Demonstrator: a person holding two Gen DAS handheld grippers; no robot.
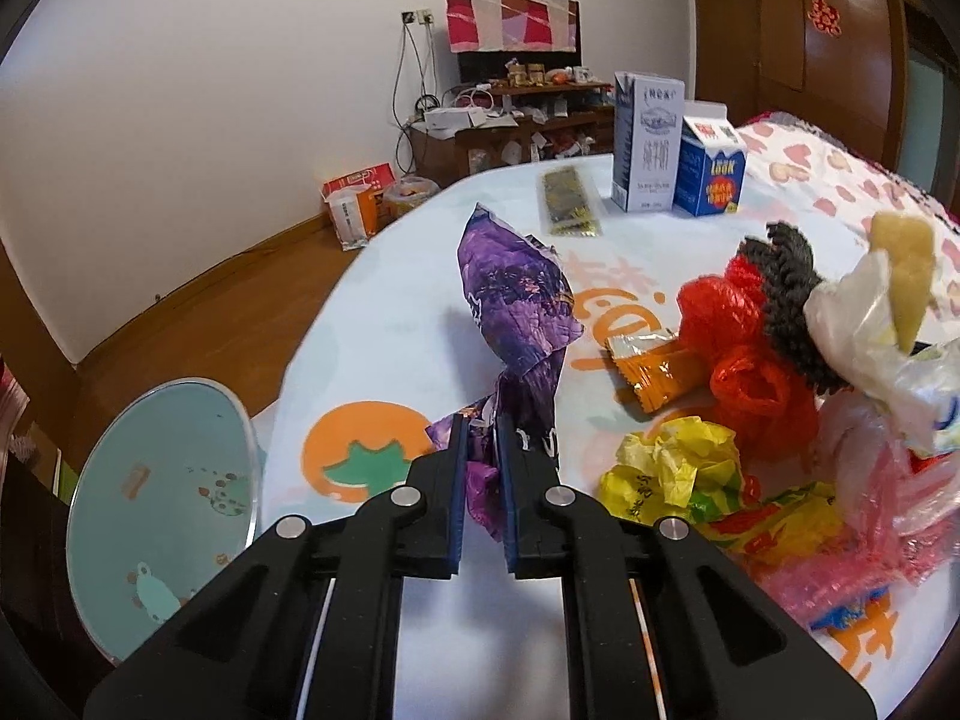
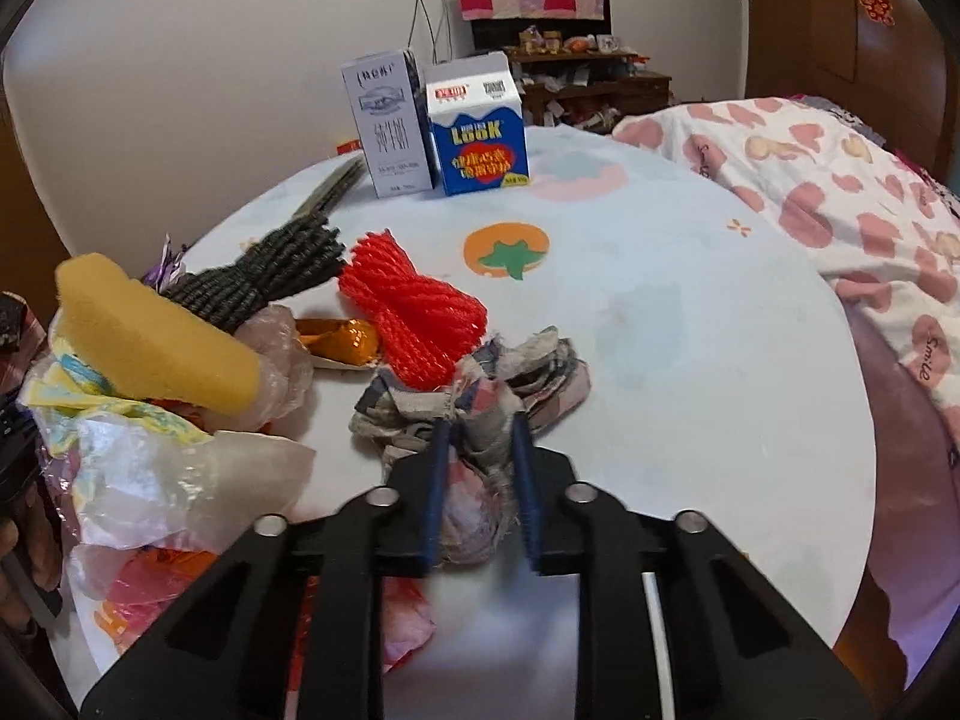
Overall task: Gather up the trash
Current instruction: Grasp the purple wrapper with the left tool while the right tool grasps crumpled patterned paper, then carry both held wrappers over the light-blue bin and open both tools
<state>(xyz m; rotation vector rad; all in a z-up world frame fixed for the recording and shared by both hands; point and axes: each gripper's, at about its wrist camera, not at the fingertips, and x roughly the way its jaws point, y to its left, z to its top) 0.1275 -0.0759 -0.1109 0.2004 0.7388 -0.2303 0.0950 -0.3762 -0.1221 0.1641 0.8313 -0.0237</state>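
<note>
Left gripper (image 1: 481, 426), bottom centre of the left wrist view: jaws pressed in on the crumpled lower end of a purple wrapper (image 1: 519, 306), which stands up above the fingers. Pinch looks secure.

Right gripper (image 2: 480, 426), bottom centre of the right wrist view: jaws closed on a wad of grey checked cloth (image 2: 474, 414) lying on the tabletop (image 2: 690, 360); cloth fills the gap between the pads.

Bin (image 1: 162, 510), pale blue inside, lower left of the left wrist view, beside the tabletop edge. No loose trash visible in it; only part of its inside shows.

Still on the tabletop:
- red net (image 2: 414, 312) and dark net (image 2: 270, 279), centre left
- orange wrapper (image 1: 651, 372), touching the red net
- yellow bag (image 1: 675, 468), lower right
- heap of clear plastic bags (image 2: 180, 480) with a yellow sponge (image 2: 156, 348) on top, left
- dark flat packet (image 1: 567, 204) and two cartons (image 2: 438, 126), far side

Judgement: early stage. Two pieces gripped, none seen binned, most of the pile left. Whether the cartons count as trash, cannot tell.
</note>
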